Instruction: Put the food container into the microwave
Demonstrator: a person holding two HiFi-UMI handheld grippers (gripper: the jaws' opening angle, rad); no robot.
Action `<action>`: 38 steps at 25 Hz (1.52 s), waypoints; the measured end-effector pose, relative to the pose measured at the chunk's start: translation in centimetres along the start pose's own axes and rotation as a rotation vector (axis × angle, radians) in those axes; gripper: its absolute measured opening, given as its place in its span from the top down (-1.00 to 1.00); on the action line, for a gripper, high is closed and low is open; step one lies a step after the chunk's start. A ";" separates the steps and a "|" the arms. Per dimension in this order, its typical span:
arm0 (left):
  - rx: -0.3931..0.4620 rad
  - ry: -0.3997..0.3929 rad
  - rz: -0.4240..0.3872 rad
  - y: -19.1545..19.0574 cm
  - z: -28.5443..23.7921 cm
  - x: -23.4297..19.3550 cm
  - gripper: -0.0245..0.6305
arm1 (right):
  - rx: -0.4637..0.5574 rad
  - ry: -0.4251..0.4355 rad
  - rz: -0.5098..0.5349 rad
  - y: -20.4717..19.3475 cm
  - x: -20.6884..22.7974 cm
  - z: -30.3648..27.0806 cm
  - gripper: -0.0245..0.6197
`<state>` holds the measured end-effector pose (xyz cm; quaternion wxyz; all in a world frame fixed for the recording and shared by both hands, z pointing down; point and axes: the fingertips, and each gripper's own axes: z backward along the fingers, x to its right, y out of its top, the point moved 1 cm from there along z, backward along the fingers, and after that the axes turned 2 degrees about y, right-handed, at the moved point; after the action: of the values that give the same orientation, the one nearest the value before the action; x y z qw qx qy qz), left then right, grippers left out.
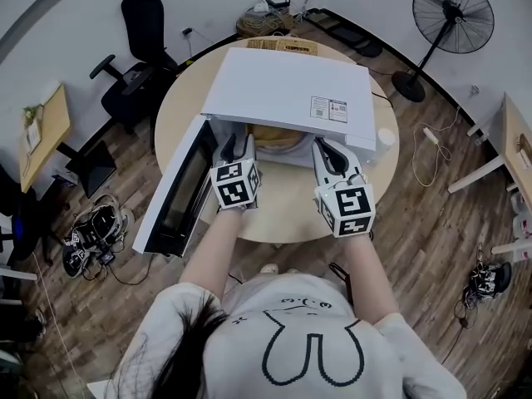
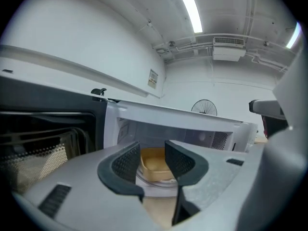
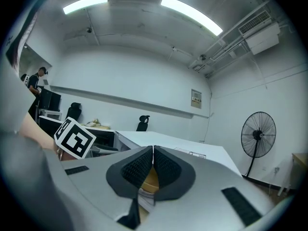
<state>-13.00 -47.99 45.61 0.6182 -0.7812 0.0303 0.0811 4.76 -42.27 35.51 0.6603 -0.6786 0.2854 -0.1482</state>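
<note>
The white microwave (image 1: 287,90) stands on the round wooden table (image 1: 283,210) with its door (image 1: 179,189) swung open to the left. The tan food container (image 1: 277,138) sits inside the cavity on the glass turntable. In the left gripper view the container (image 2: 155,163) shows between the parted jaws of my left gripper (image 2: 151,152), which is open and holds nothing. My left gripper (image 1: 239,144) and right gripper (image 1: 326,146) both hover at the cavity mouth. The right gripper (image 3: 153,154) has its pads touching, with a bit of the container (image 3: 150,179) seen beyond them.
A small white cup (image 1: 385,137) stands on the table right of the microwave. A standing fan (image 1: 451,15) is at the back right, a black office chair (image 1: 141,32) at the back left. Cables (image 1: 96,235) lie on the floor beside the open door.
</note>
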 end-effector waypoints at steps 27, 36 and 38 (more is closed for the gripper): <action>0.307 -0.120 -0.251 11.8 6.6 3.5 0.62 | 0.137 -0.032 0.053 6.0 2.0 1.4 0.83; 0.390 -0.136 -0.323 15.3 8.3 4.2 0.90 | 0.174 -0.040 0.101 8.2 3.1 2.6 0.83; 0.410 -0.132 -0.343 16.0 8.9 4.4 0.90 | 0.189 -0.043 0.105 8.8 3.3 2.9 0.83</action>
<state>-11.84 -42.86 27.54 0.7687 -0.6266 -0.1272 0.0180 7.37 -41.52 26.01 0.7342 -0.6005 0.2911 -0.1247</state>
